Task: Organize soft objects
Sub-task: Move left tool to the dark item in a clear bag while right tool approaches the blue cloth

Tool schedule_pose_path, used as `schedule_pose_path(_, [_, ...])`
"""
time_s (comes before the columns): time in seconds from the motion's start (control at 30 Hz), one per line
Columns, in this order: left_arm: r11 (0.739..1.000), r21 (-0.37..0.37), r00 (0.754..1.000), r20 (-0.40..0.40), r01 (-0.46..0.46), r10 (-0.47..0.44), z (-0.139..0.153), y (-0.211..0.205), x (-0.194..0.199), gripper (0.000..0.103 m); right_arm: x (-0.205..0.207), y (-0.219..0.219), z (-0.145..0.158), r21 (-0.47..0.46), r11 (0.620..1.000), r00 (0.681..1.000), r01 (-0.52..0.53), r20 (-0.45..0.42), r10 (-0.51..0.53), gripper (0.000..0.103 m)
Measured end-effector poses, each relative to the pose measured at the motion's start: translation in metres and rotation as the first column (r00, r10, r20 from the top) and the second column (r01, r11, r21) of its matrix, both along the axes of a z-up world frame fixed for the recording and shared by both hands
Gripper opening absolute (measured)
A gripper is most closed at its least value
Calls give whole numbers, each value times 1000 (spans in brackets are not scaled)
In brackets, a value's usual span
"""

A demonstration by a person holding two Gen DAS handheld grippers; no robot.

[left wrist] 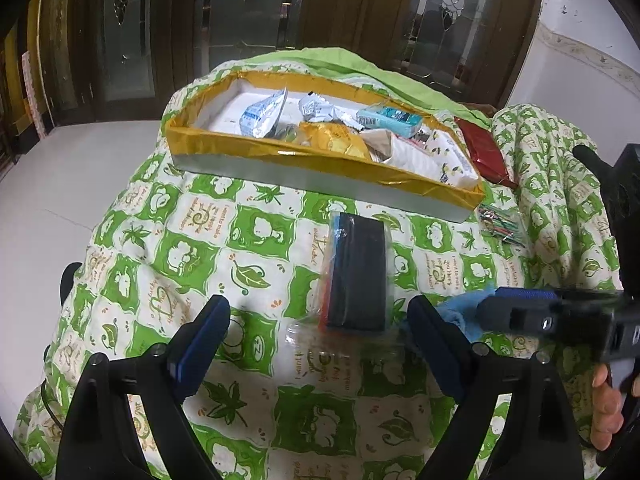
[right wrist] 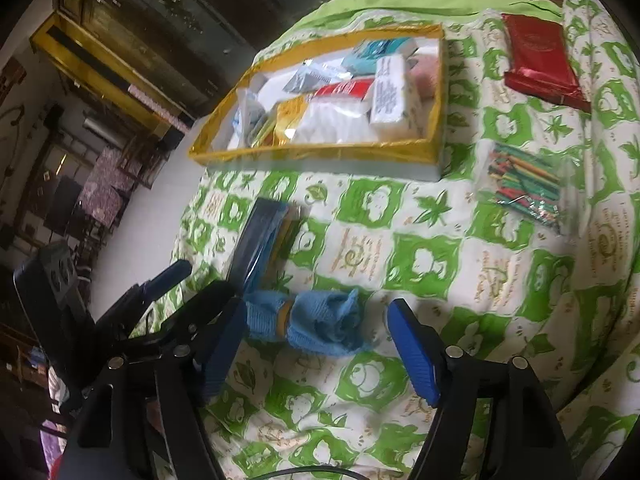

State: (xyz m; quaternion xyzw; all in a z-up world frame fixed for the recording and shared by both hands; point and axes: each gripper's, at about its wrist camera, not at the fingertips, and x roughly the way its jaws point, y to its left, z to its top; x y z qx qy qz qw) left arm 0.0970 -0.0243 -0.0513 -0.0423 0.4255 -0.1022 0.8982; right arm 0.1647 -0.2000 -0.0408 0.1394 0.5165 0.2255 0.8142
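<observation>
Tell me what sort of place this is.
Most likely a room in a home: a green patterned quilt covers the work surface, dark wooden doors with decorative glass stand behind it, and a yellow-rimmed tray holds household packets.

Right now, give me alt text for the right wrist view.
The open right gripper straddles a rolled blue cloth on a green-patterned quilt. Beyond lie a yellow-rimmed tray of packets, a red packet and a bag of coloured sticks.

Open quilt [right wrist: 460,280] lies between the yellow-rimmed tray [right wrist: 320,148] and the near edge; a clear-wrapped dark pack [left wrist: 356,272] and blue cloth roll [right wrist: 320,320] interrupt it.
</observation>
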Motion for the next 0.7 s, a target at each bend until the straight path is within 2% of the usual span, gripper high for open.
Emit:
schedule_pose_path(0.13, [1000,13,1000,-3,21,-21,-4,-8,6,87,-2,7,-4,6,1000,1000,-25,-14,25,74])
schedule_pose_path(0.17, [999,20,1000,-6,31,-30,-5,-11,9,84,-1,7,-5,8,1000,1000,-20,-22,20,68])
schedule_pose_path(0.23, [999,16,999,-16,45,-45,-7,-14,13,80,2,3,-11,29,1000,999,3,-54,-2,66])
schedule_pose_path(0.3, [998,22,998,-37,57,-56,-13,-17,18,64,6,-4,-20,81,996,994,34,-108,-25,66])
schedule_pose_path(0.33, [998,29,997,-51,63,-62,-16,-19,21,51,9,-4,-23,98,994,991,44,-127,-31,65])
schedule_pose_path(0.43, [996,54,996,-57,76,-73,-21,-23,21,39,11,-1,-29,88,995,991,43,-134,-31,64])
schedule_pose_path(0.57, [996,68,997,-52,59,-55,-17,-19,18,36,10,16,-28,26,1000,995,0,-95,2,63])
schedule_pose_path(0.7, [998,59,998,-58,16,-13,-14,-1,13,36,9,26,-29,-45,999,998,-31,-60,29,58])
